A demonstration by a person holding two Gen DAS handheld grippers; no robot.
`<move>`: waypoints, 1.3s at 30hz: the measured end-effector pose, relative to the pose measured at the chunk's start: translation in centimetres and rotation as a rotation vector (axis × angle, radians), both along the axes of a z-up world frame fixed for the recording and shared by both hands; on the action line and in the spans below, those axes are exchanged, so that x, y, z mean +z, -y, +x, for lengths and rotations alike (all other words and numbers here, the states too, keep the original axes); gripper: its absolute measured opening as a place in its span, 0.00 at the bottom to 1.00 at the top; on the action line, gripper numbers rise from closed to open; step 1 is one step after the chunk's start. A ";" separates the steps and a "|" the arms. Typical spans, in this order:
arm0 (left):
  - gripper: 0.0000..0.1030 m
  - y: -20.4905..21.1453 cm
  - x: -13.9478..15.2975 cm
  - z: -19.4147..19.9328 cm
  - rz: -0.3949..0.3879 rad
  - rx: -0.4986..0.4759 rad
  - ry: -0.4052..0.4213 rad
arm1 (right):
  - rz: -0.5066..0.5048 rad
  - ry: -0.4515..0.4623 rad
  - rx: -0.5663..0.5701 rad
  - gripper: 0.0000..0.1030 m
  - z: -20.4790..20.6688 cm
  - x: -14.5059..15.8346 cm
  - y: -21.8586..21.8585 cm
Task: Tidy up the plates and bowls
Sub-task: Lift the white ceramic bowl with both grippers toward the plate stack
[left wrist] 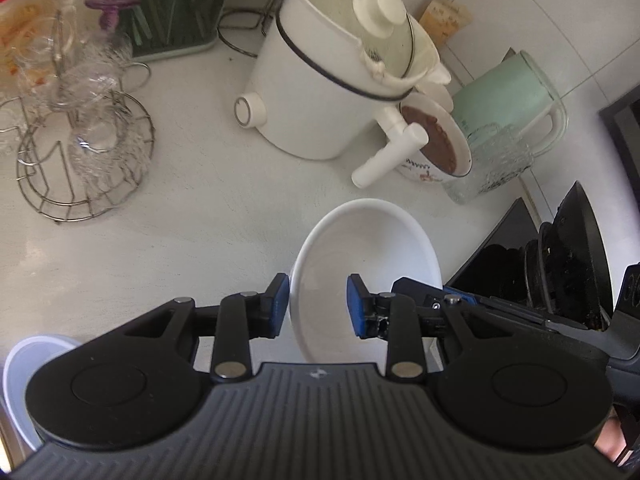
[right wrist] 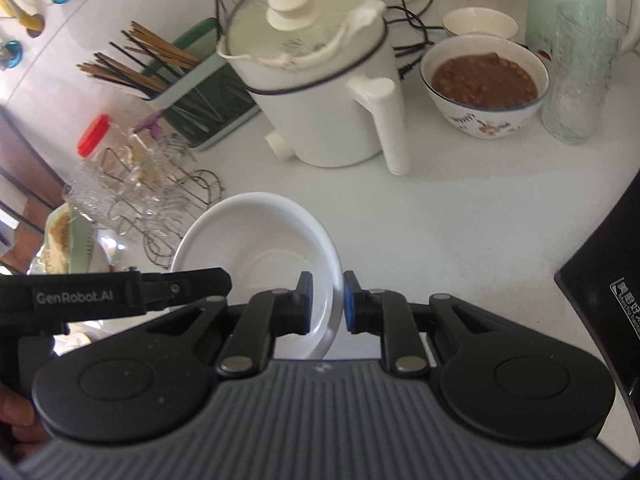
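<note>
White bowl (right wrist: 256, 256): empty, on the worktop (right wrist: 440, 232) near its front edge, in front of the white kettle (right wrist: 320, 92).

Right gripper (right wrist: 327, 304): jaws astride the bowl's right rim, one pad inside and one outside, narrow gap. You cannot tell from these views whether the pads have bitten yet.

Left gripper (left wrist: 316, 306): released, jaws wide, left pad outside the near rim, right pad over the bowl's inside. Nothing held.

Other crockery: patterned bowl (right wrist: 484, 84) full of brown food, toward the back right, beside a glass (right wrist: 580, 76); small cream bowl (right wrist: 480, 22) behind it. Pale plate (left wrist: 24, 376) at the front left. Wire rack (left wrist: 84, 160) with glasses on the left; chopstick caddy (right wrist: 192, 96) at the back.

Handling note: before lifting, close the right pads squarely on the rim so they seat below the lip; glazed ware is likely to slip in a shallow pinch. Bring your left gripper onto the opposite rim if the bowl tips. Lift straight up, keeping wide of the kettle handle and the full bowl.
</note>
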State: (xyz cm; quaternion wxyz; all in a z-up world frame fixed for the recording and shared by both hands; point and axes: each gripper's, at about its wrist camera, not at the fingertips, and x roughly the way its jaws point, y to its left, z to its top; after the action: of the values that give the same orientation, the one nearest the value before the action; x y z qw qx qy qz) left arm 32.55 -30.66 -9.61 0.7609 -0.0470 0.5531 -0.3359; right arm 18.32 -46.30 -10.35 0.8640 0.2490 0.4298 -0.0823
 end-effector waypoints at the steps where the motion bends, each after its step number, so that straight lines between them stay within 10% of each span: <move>1: 0.34 -0.3 0.3 -0.1 0.000 0.004 0.003 | -0.002 0.004 0.007 0.18 0.1 0.2 -0.2; 24: 0.34 -16.4 3.2 -2.0 -0.026 0.316 0.054 | 0.001 0.076 0.302 0.18 4.0 3.3 -12.0; 39: 0.35 -25.1 0.2 -4.7 -0.026 0.548 -0.017 | -0.027 -0.002 0.512 0.18 5.2 1.4 -20.5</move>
State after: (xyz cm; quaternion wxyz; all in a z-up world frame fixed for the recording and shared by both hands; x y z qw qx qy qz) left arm 27.88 -5.54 -9.43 0.8182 -0.2072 0.5218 -0.1242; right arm 23.49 -25.76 -8.93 0.8595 0.1207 0.4786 0.1330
